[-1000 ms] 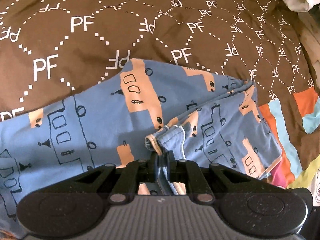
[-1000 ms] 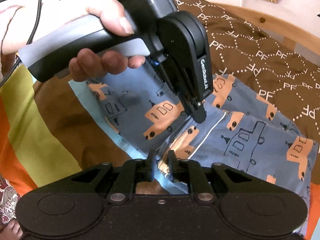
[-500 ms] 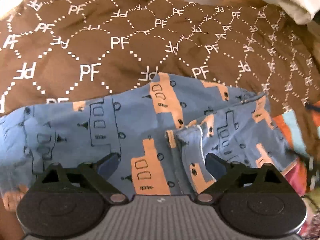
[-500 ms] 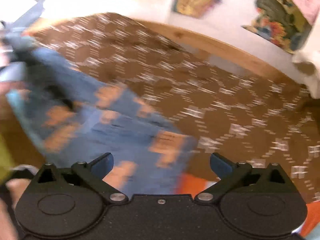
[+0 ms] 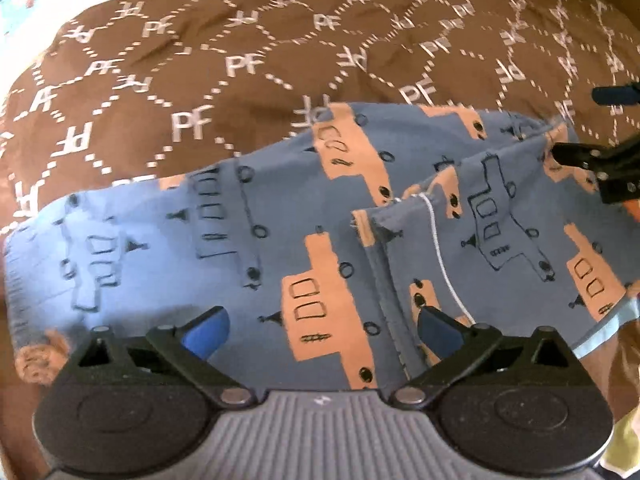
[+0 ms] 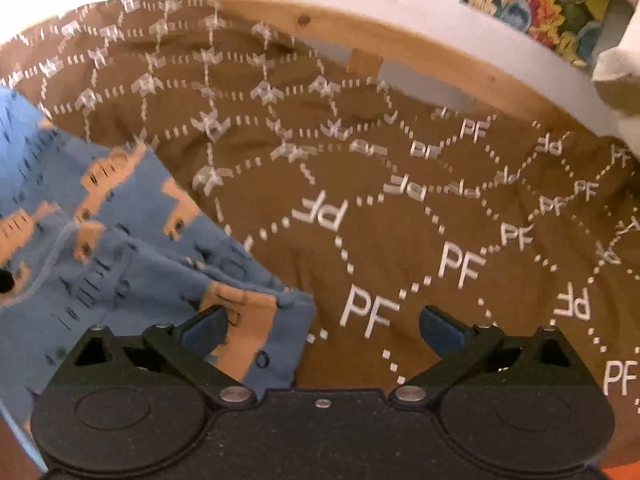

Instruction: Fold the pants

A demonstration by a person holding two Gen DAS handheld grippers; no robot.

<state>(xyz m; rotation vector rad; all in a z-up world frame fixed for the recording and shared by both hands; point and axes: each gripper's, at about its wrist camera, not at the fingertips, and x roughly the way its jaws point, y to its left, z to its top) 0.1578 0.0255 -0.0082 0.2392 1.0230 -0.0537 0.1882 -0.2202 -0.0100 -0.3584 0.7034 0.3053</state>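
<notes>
The blue pants (image 5: 320,240) with orange truck prints lie flat on the brown blanket (image 5: 240,60). One end is folded back over the right part, and its hem (image 5: 372,220) sits near the middle. My left gripper (image 5: 322,326) hovers above the pants; its jaws are opening and hold nothing. The other gripper's black fingers (image 5: 592,164) show at the right edge of this view. In the right wrist view the pants (image 6: 120,272) lie at the lower left. My right gripper (image 6: 323,327) stands open over the pants' corner and the blanket (image 6: 440,200), gripping nothing.
A wooden bed frame (image 6: 400,44) runs along the far side of the blanket. A white cloth (image 6: 616,80) sits at the far right, below a flowered fabric (image 6: 552,0) on the wall. Coloured sheet (image 5: 624,440) shows at the lower right.
Both grippers were shut on the pants' edge and have let it go, jaws now wide. The right gripper swung away to the right, towards bare blanket. The left pulled back slightly.
</notes>
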